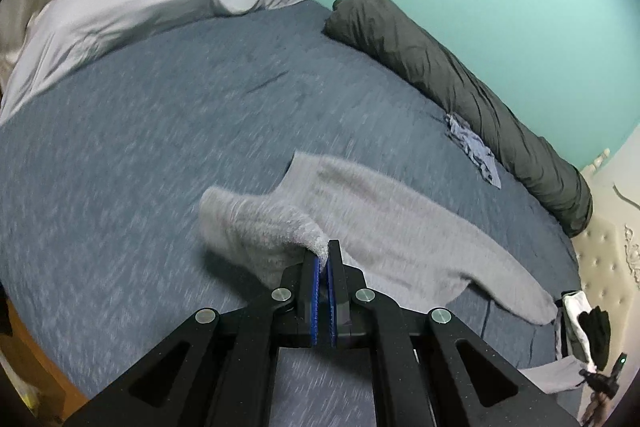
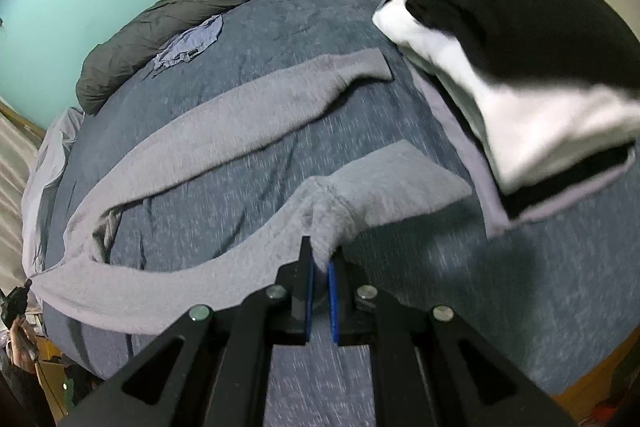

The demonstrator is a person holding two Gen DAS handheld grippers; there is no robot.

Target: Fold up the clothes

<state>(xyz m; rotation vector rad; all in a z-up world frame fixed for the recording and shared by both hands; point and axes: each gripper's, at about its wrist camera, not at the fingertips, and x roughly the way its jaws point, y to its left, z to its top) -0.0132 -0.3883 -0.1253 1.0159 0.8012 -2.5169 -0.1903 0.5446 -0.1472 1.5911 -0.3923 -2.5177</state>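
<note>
A pair of fuzzy grey trousers (image 1: 400,223) lies spread on the blue-grey bed (image 1: 160,131). My left gripper (image 1: 323,255) is shut on the trousers' near corner, which is bunched and lifted off the sheet. In the right wrist view the two legs of the grey trousers (image 2: 208,131) stretch away to the left, and my right gripper (image 2: 320,261) is shut on the end of the nearer leg, pulled up into a peak. The other leg lies flat farther back.
A folded stack of black and white clothes (image 2: 512,39) sits on the bed (image 2: 400,27) at right, also small in the left view as the stack (image 1: 584,323). A dark rolled duvet (image 1: 460,87) lines the green wall. A small blue garment (image 2: 192,43) lies beside it. Pale pillows (image 1: 132,3) are far left.
</note>
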